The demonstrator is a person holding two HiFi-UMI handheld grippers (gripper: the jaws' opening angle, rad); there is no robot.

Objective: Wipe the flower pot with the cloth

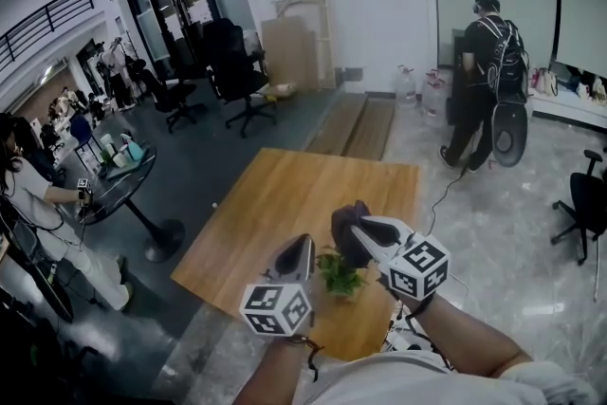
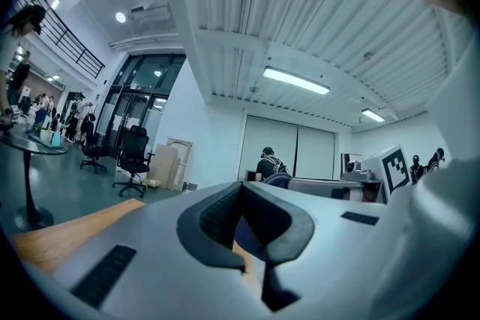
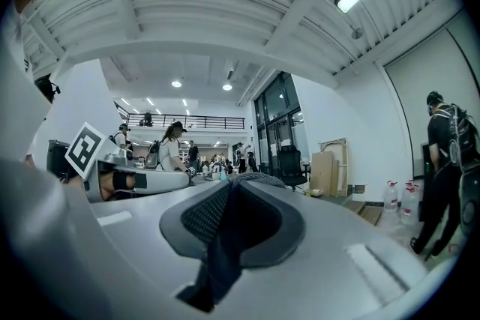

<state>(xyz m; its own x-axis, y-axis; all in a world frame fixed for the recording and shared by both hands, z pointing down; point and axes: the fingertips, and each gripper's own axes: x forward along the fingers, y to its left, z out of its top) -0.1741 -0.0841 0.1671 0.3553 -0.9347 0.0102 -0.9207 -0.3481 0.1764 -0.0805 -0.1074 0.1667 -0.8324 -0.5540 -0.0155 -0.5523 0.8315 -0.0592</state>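
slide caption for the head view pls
Right gripper holds a dark cloth by the potted plant on a wooden table; left gripper shut.

I read no text, brand or number. White marker cubes (image 1: 276, 309) on left gripper (image 1: 302, 244) and right gripper (image 1: 360, 225) bear only black square patterns.

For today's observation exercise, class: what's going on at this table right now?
A person holds a hand-held gripper in each hand over a wooden table. The right hand-held gripper is shut on a dark cloth, close by a small flower pot. The left hand-held gripper, shut and empty, hangs beside it. Whether cloth touches pot is unclear.
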